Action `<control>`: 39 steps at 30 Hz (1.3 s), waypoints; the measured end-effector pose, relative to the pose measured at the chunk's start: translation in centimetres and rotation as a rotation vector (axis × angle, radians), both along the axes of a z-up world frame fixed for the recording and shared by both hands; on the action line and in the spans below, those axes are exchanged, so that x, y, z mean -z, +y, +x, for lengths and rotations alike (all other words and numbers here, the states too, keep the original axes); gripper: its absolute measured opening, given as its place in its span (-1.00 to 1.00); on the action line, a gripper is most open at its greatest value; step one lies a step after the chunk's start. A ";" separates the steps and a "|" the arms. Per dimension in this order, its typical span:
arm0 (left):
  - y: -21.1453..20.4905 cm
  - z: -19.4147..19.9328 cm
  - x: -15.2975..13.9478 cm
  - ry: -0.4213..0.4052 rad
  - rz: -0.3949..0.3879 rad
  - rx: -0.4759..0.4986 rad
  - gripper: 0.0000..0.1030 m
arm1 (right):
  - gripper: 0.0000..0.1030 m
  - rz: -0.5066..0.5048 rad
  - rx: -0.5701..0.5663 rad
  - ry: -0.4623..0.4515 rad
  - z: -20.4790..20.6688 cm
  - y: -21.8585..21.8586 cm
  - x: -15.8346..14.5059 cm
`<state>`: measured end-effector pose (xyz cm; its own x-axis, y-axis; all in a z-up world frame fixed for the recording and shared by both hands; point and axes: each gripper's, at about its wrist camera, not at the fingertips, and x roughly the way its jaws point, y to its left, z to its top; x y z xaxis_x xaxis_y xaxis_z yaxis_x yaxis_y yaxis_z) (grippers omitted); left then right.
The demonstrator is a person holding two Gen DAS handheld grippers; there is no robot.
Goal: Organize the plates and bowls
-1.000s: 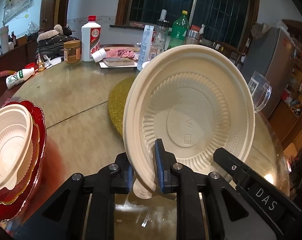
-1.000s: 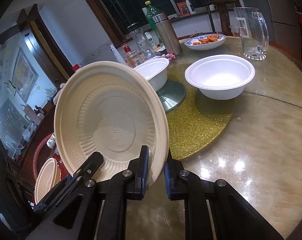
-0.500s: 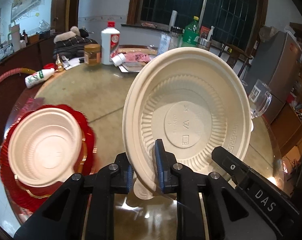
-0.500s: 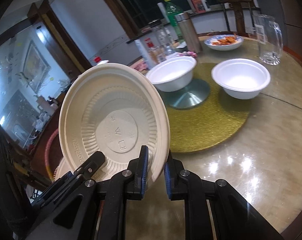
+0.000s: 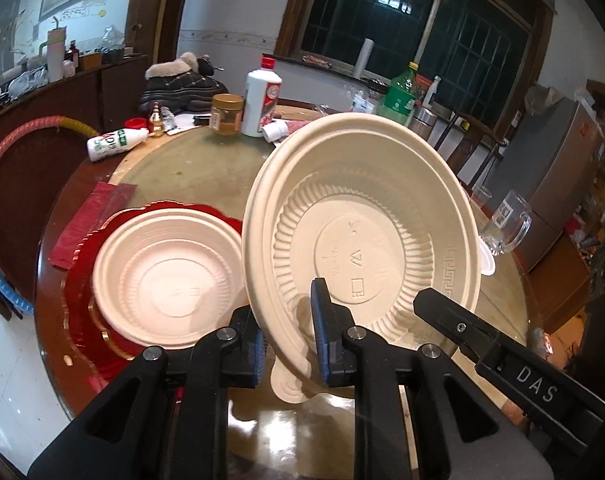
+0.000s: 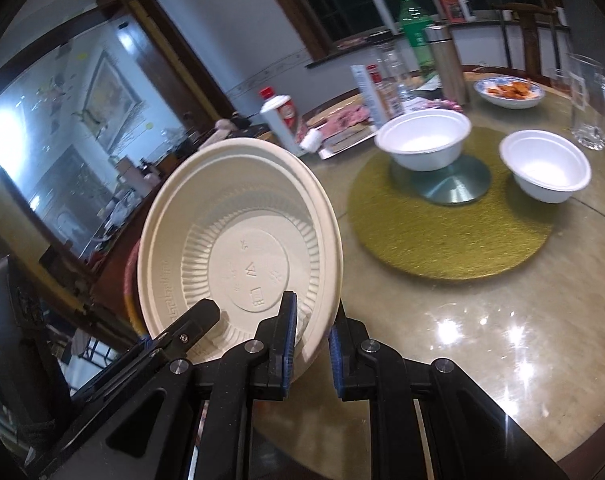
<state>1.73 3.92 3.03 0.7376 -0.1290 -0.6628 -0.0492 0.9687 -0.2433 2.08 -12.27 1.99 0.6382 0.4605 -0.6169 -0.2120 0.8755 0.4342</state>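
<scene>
We are holding one beige disposable bowl (image 5: pixel 362 240) on edge above the round table (image 5: pixel 206 176), both grippers pinching its rim. The left gripper (image 5: pixel 288 346) is clamping the near lower rim beside the bowl's small tab, its blue pads closed on the plastic, and the right gripper (image 6: pixel 308 354) is gripping the same bowl (image 6: pixel 238 256) at its lower right rim, one pad inside and one outside. The bowl is standing nearly upright, its hollow facing the cameras. In the left wrist view the stack we are heading for, a matching beige bowl (image 5: pixel 166 280) nested on a red scalloped plate (image 5: pixel 82 320), is lying just left of the held bowl and lower, near the table's left edge. In the right wrist view that stack is hidden behind the held bowl, so we are judging, not seeing, that the left hand is the nearer one. The bowl needs to tip flat, hollow up, and travel left to nest. Two white bowls (image 6: pixel 546 166) are waiting on the gold mat (image 6: pixel 442 232) at far right.
</scene>
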 end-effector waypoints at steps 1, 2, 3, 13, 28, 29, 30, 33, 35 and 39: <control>0.3 -0.3 -0.2 -0.005 0.002 -0.005 -0.65 | -0.71 -0.003 -0.011 -0.005 -0.2 0.5 -0.2; 0.7 -0.6 -0.4 -0.011 -0.001 -0.012 -0.65 | -0.71 -0.003 -0.020 -0.008 -0.3 0.9 -0.4; 1.1 -0.7 -0.5 -0.013 -0.004 -0.018 -0.66 | -0.71 -0.002 -0.031 -0.009 -0.3 1.4 -0.5; 6.2 -1.0 -0.1 0.018 -0.033 -0.089 -0.65 | -0.71 -0.002 -0.142 0.031 1.8 6.8 -0.1; 11.1 1.8 4.7 0.179 -0.116 -0.161 -0.64 | -0.71 -0.035 -0.203 0.159 5.8 11.9 3.8; 11.3 2.1 5.2 0.193 -0.124 -0.163 -0.64 | -0.71 -0.037 -0.200 0.167 6.0 12.0 4.1; 11.3 2.2 5.5 0.203 -0.131 -0.164 -0.64 | -0.71 -0.036 -0.199 0.173 6.1 12.1 4.4; 11.6 2.6 6.4 0.225 -0.151 -0.172 -0.64 | -0.71 -0.041 -0.195 0.184 6.5 12.3 4.9; 11.6 2.7 6.5 0.226 -0.148 -0.178 -0.64 | -0.71 -0.044 -0.196 0.192 6.7 12.4 5.2; 11.6 2.8 6.2 0.229 -0.150 -0.199 -0.60 | -0.64 -0.057 -0.196 0.185 6.9 12.7 5.3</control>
<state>4.57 15.53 -3.17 0.5922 -0.1062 -0.7988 -0.3037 0.8888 -0.3433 8.97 0.40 -3.32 0.4140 0.5257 -0.7431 -0.3017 0.8495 0.4329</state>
